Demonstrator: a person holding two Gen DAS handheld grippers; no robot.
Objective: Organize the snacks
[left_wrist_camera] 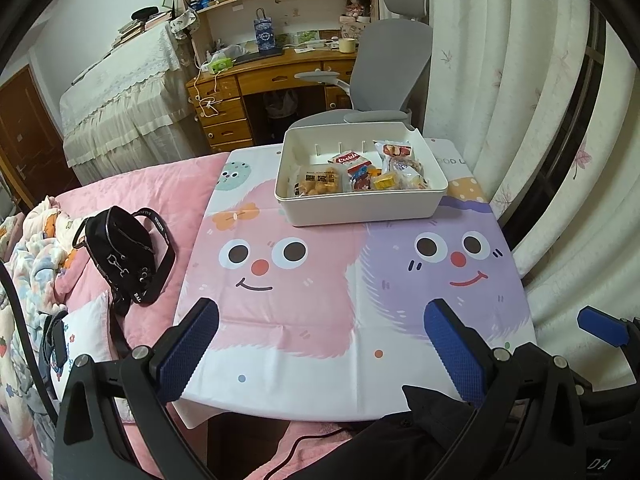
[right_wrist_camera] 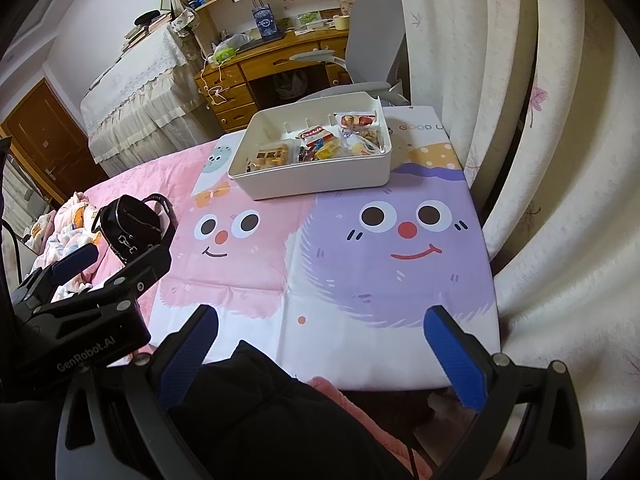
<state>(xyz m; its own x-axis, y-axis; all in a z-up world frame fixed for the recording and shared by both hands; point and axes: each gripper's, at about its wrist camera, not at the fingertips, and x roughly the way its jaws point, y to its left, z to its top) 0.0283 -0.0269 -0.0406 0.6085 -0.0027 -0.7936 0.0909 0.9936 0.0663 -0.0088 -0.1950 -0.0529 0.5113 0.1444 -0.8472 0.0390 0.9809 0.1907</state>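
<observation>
Snack packets (left_wrist_camera: 360, 172) sit in the white bin (left_wrist_camera: 360, 204) at 12 o'clock, far end of tablecloth (left_wrist_camera: 304, 280). Left gripper (left_wrist_camera: 320, 344) & right gripper (right_wrist_camera: 320, 352) both spread wide, empty. I'd approach level, w/ fingers straddling one packet.

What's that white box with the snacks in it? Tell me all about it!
The white box is a rectangular tub that looks like smooth plastic, with rounded corners, tall walls and no lid. Small slots line its far inner wall. It sits flat on the cartoon tablecloth, at the far end, over the top of the pink and purple faces. Wrapped snacks lie loosely together inside, towards the right; the left part is bare. Neither gripper touches it.
</observation>
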